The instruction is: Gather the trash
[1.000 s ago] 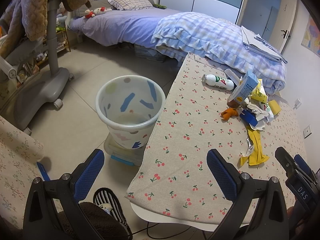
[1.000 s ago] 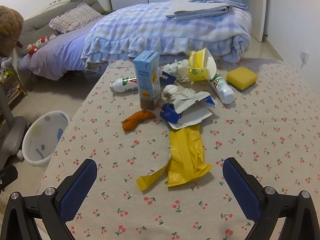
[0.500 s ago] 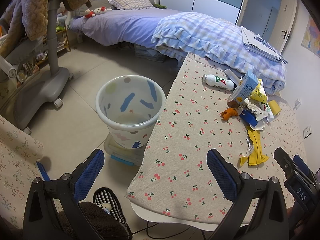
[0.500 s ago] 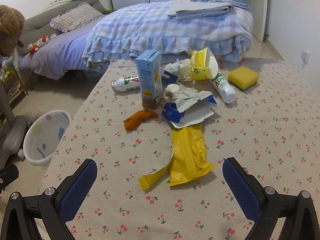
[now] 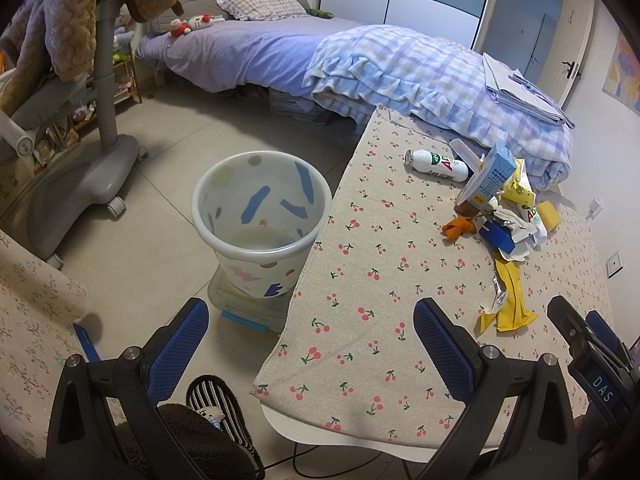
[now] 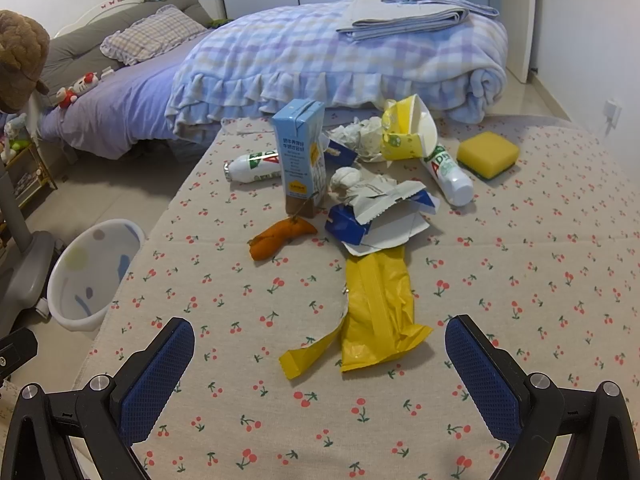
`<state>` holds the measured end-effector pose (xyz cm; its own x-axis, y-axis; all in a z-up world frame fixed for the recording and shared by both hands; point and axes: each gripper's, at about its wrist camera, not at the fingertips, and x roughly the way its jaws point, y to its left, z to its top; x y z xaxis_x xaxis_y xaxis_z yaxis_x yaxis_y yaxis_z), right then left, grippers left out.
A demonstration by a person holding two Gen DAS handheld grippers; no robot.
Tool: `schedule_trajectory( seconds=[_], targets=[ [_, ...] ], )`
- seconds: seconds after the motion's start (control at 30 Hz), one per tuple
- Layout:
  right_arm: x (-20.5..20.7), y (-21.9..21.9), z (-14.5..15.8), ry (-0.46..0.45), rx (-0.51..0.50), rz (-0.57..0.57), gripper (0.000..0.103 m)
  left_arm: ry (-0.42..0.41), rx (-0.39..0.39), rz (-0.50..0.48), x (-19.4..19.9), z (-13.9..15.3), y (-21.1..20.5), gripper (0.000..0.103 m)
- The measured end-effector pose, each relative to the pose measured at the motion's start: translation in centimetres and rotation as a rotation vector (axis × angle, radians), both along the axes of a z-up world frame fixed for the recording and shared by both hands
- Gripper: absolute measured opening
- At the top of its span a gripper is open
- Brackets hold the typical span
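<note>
Trash lies in a heap on the cherry-print table (image 6: pixel 520 280): a yellow wrapper (image 6: pixel 376 312) nearest me, an orange peel (image 6: pixel 280 238), an upright blue milk carton (image 6: pixel 302 156), a torn blue-and-white box (image 6: pixel 380 216), two white bottles (image 6: pixel 448 172), a yellow paper cup (image 6: pixel 404 128) and crumpled tissue (image 6: pixel 360 136). My right gripper (image 6: pixel 320 364) is open, just short of the yellow wrapper. My left gripper (image 5: pixel 312 348) is open over the table's near left corner. A patterned white bin (image 5: pixel 260 216) stands on the floor left of the table, seemingly empty.
A yellow sponge (image 6: pixel 488 154) lies at the heap's far right. A bed with a checked blanket (image 6: pixel 340 60) stands beyond the table. A grey chair base (image 5: pixel 76 176) is left of the bin. A striped slipper (image 5: pixel 216 404) shows below the left gripper.
The right gripper has drifted slightly, so the trash heap sits a little lower and to the right in its view. The left view is almost unchanged.
</note>
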<state>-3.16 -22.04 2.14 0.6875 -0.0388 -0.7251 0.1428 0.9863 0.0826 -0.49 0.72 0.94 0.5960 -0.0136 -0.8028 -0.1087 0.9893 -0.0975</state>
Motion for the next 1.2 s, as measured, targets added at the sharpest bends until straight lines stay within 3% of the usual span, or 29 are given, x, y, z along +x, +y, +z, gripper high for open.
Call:
schedule_trajectory(
  seconds=[0.47,0.77,1.0,1.2],
  targets=[
    [0.7,-0.5,1.7,0.040,0.036,0.011,0.103,-0.015,-0.008,0.019,0.6,1.3,0.0,0.103],
    [2.4,-1.8,2.8,0.111,0.063,0.034,0.103,-0.031,-0.029,0.027,2.4,2.8,-0.3,0.103],
    [5.4,-4.8,2.7,0.222,0.111,0.070,0.103,-0.007,-0.033,-0.054,5.0,3.8,-2.1,0.103],
    [8.3,-9.3,3.1,0.249,0.085,0.021,0.103,0.017,-0.022,-0.155,7.9,3.8,-5.5,0.103]
  ],
)
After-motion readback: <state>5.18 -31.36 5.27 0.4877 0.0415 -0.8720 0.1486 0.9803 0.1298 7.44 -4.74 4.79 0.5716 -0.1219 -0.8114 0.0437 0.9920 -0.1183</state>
